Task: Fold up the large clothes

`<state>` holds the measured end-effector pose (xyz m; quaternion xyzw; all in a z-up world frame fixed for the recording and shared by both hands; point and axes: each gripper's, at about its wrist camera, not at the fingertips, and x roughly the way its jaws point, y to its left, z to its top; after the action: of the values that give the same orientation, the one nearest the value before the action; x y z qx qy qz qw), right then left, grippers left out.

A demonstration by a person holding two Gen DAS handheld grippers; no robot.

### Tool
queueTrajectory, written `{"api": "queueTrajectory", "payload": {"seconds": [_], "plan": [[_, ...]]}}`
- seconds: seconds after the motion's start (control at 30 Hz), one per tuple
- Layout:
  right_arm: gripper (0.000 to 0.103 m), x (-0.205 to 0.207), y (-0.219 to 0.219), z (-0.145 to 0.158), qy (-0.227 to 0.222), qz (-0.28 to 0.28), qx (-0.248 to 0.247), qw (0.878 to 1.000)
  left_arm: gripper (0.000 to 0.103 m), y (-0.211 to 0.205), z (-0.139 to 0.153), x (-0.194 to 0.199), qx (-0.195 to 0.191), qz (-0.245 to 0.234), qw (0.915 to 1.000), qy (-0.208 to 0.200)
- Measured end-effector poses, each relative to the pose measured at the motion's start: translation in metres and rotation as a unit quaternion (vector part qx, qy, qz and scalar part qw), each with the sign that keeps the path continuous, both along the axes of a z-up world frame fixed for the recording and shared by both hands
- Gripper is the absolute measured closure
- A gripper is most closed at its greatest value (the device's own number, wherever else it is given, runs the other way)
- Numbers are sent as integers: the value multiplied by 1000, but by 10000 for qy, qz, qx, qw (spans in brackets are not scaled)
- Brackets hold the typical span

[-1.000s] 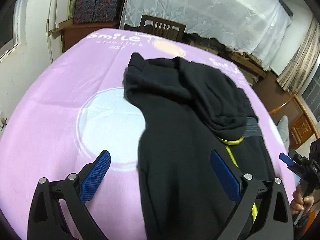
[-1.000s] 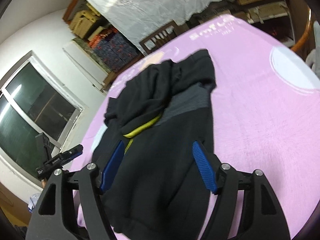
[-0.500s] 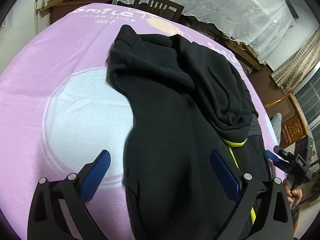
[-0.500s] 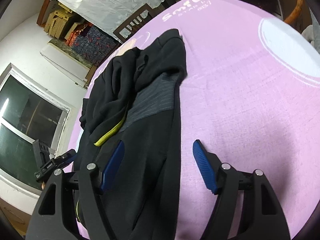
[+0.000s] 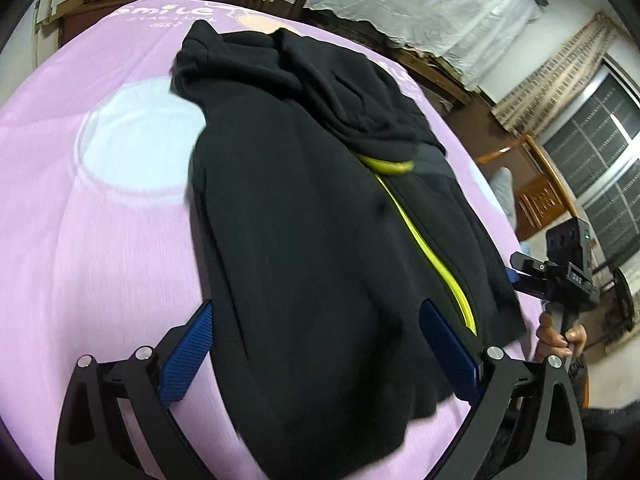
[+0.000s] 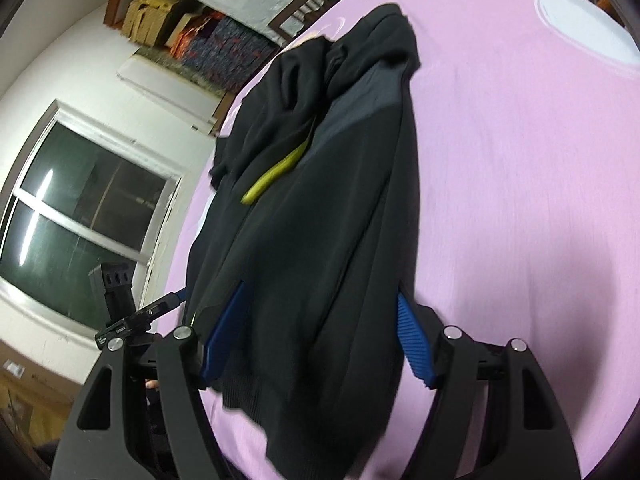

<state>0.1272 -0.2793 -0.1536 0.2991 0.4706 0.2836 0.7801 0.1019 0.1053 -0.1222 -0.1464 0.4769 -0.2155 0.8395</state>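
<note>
Across the pink sheet (image 5: 100, 240) lies the black hoodie (image 5: 304, 216), stretched lengthwise away from me, hood end far, hem near. Its yellow zip (image 5: 432, 248) runs down the front, and the hood is bunched at the top with a yellow edge showing. A white circle printed on the sheet sits just beside the hoodie on its left in the left wrist view.

My left gripper (image 5: 320, 344) is spread wide over the near hem, one blue pad at the cloth's left edge, the other over the cloth near the zip. Neither pad presses anything that I can make out, so it holds nothing.

My right gripper (image 6: 320, 332) is likewise spread wide, straddling the hem (image 6: 304, 420) from the other side. Its left pad sits over the black cloth and its right pad at the cloth's edge by the sheet (image 6: 520, 200). The picture is blurred there, so I would not swear whether the pads brush the fabric, but they do not pinch it.

My right hand (image 5: 560, 336) shows in the left wrist view, wrapped round its handle beyond the hoodie's right corner.
</note>
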Motion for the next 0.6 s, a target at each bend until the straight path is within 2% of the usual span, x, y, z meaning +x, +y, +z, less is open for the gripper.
{"api": "queueTrajectory", "payload": {"seconds": [0.17, 0.23, 0.27, 0.37, 0.43, 0.53, 0.6], "plan": [[34, -27, 12, 1, -193, 266, -113, 9994, 4, 1, -3, -17, -204, -44, 9997, -157], [38, -28, 16, 2, -313, 273, -231, 9989, 4, -1, -3, -16, -234, -17, 9995, -216], [40, -28, 18, 2, -349, 274, -273, 9986, 7, -2, -3, -14, -241, -5, 9994, -228], [54, -25, 17, -2, -317, 257, -281, 9988, 19, -3, -2, -12, -128, 65, 9995, -278], [70, -23, 13, -6, -281, 228, -268, 9990, 25, -2, -2, -12, -107, 120, 9994, -295], [75, -21, 6, -12, -221, 231, -100, 9994, 38, 2, -2, -13, -82, 192, 9994, -286], [75, -22, 3, -13, -217, 248, -34, 9994, 38, 3, -2, -13, -109, 190, 9993, -296]]}}
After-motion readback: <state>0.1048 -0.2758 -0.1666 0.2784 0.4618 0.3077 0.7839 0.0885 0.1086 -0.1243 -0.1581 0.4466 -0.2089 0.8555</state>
